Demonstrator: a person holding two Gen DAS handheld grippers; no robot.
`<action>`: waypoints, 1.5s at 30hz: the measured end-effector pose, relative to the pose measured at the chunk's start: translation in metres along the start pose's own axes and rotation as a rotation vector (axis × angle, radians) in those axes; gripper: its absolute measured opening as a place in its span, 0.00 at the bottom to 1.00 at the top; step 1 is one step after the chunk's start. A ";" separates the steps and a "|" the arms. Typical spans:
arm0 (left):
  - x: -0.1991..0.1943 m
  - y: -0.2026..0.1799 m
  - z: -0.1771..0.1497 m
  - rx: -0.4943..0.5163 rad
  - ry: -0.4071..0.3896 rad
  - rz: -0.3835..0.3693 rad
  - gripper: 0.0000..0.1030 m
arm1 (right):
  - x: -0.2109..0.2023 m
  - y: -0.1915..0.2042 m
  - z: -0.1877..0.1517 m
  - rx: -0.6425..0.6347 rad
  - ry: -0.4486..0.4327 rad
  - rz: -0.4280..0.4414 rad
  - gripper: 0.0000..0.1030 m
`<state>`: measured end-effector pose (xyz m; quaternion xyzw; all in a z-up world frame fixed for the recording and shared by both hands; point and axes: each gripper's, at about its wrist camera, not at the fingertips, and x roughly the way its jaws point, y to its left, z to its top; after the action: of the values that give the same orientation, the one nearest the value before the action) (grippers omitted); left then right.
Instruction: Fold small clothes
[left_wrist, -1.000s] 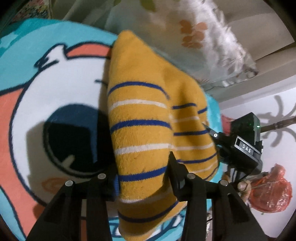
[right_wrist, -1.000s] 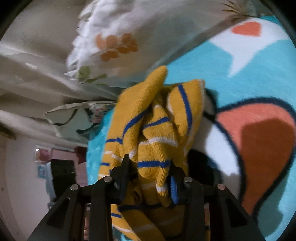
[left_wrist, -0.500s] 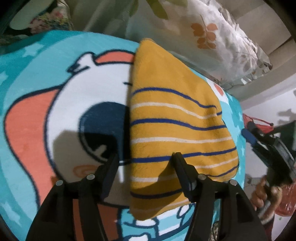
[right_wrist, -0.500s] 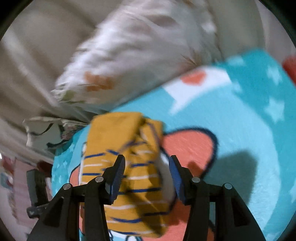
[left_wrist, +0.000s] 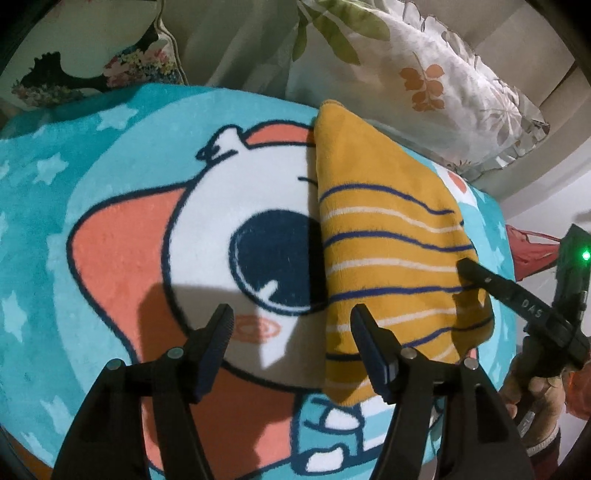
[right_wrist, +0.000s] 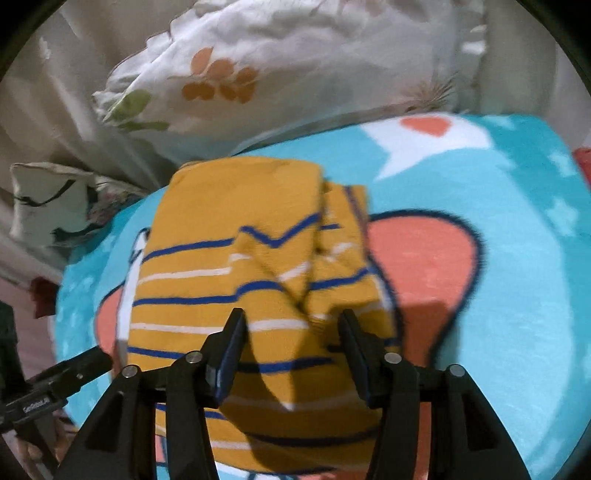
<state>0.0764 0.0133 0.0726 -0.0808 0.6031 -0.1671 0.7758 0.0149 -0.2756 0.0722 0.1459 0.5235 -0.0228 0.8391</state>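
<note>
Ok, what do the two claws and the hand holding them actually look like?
Both are matte black plastic. The left claw has two angular fingers with dark blue inner pads and round silver screws. The right claw is built the same; seen from the left wrist it carries white "DAS" lettering and a green light. The hand gripping it shows a dark red cuff.

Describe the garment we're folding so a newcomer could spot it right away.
Find the turquoise cartoon blanket spread in front of the leaf-print pillow. On it, near the pillow edge, lies a folded mustard-yellow top. Its thin blue and white stripes set it apart from the blanket's flat turquoise, orange and white patches.
</note>
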 end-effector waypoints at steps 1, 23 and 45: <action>0.000 0.001 -0.002 0.004 0.002 0.000 0.63 | -0.003 0.003 -0.001 -0.007 -0.007 -0.015 0.59; -0.002 -0.034 -0.041 0.296 0.035 -0.008 0.65 | -0.048 0.002 -0.083 0.144 -0.017 -0.240 0.68; -0.030 -0.069 -0.080 0.213 -0.071 0.094 0.66 | -0.067 -0.004 -0.083 0.011 -0.044 -0.178 0.70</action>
<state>-0.0185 -0.0341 0.1019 0.0244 0.5571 -0.1909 0.8078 -0.0884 -0.2646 0.0969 0.1030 0.5158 -0.1035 0.8442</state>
